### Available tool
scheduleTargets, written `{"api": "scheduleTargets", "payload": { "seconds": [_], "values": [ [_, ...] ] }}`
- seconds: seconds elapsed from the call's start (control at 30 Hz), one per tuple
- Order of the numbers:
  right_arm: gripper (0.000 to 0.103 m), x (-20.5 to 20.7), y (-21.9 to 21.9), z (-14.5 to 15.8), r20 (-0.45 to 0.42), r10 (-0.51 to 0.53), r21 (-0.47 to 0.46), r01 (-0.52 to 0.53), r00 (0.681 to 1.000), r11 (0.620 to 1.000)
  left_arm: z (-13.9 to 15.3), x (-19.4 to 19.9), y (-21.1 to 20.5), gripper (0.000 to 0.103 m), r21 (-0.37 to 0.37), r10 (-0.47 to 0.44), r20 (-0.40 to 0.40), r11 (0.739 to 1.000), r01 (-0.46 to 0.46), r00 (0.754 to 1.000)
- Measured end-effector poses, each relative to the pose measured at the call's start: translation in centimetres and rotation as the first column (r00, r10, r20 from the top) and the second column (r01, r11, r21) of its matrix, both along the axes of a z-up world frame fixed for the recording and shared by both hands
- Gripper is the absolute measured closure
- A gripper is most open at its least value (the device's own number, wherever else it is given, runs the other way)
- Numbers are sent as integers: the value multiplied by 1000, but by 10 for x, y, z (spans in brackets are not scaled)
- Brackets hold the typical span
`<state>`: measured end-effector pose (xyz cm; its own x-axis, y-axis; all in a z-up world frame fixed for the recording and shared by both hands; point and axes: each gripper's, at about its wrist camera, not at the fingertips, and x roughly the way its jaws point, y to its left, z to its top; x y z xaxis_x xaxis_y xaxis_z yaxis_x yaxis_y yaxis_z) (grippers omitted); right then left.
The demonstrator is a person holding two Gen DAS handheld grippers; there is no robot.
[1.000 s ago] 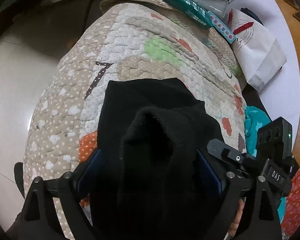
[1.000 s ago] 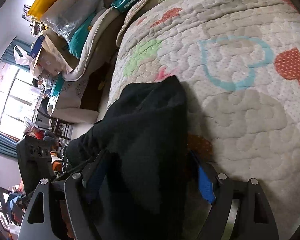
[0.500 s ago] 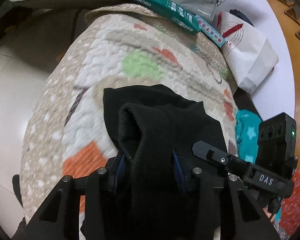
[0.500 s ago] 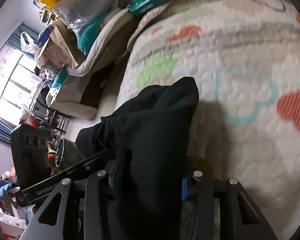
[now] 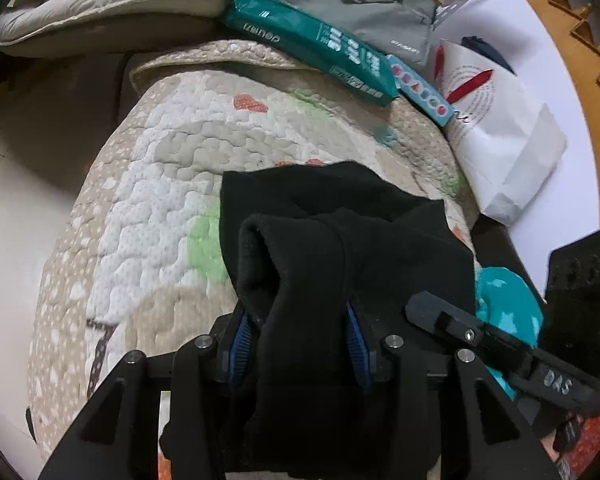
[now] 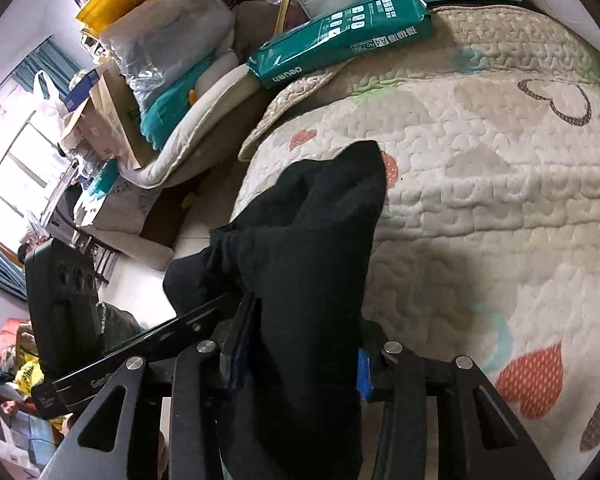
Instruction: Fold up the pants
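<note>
The black pants (image 5: 340, 248) lie bunched on a quilted cover with heart prints (image 5: 172, 168). My left gripper (image 5: 300, 340) is shut on a thick fold of the pants, which hangs over its blue pads. My right gripper (image 6: 296, 352) is shut on another fold of the same pants (image 6: 312, 240), lifted above the quilt (image 6: 480, 200). The right gripper's body shows at the right of the left wrist view (image 5: 540, 368). The left gripper's body shows at the left of the right wrist view (image 6: 68, 304). The two grippers are close side by side.
A green paper pack (image 5: 312, 60), a grey bag (image 5: 364, 4) and a white paper bag (image 5: 500, 128) lie along the far edge of the quilt. A beige cushion (image 5: 100, 12) and piled boxes (image 6: 112, 112) stand to the left. A teal cloth (image 5: 508, 312) lies at the right.
Both grippers have closed on the pants, having been open around them a second ago. They have since lifted the folds and carried them forward over the quilt.
</note>
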<state>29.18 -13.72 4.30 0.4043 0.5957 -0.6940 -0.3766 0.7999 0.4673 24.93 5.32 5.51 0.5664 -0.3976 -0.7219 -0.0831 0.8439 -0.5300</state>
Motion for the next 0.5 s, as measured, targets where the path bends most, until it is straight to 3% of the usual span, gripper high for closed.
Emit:
{"api": "scheduleTargets", "payload": {
  "seconds": [0.2, 0.33, 0.4, 0.5],
  "values": [
    [58, 23, -3, -23, -62, -49, 29, 51, 997, 998, -12, 13, -13, 61, 101, 22, -28, 995, -19, 999],
    [58, 29, -2, -29, -70, -63, 31, 65, 996, 997, -15, 14, -7, 60, 86, 35, -40, 996, -32, 999],
    [53, 30, -2, -32, -76, -86, 24, 88, 993, 996, -18, 14, -2, 54, 64, 51, -47, 997, -48, 998],
    [44, 30, -5, -37, -84, -124, 6, 125, 989, 992, -26, 14, 9, 36, 2, 74, -84, 997, -74, 994]
  ]
}}
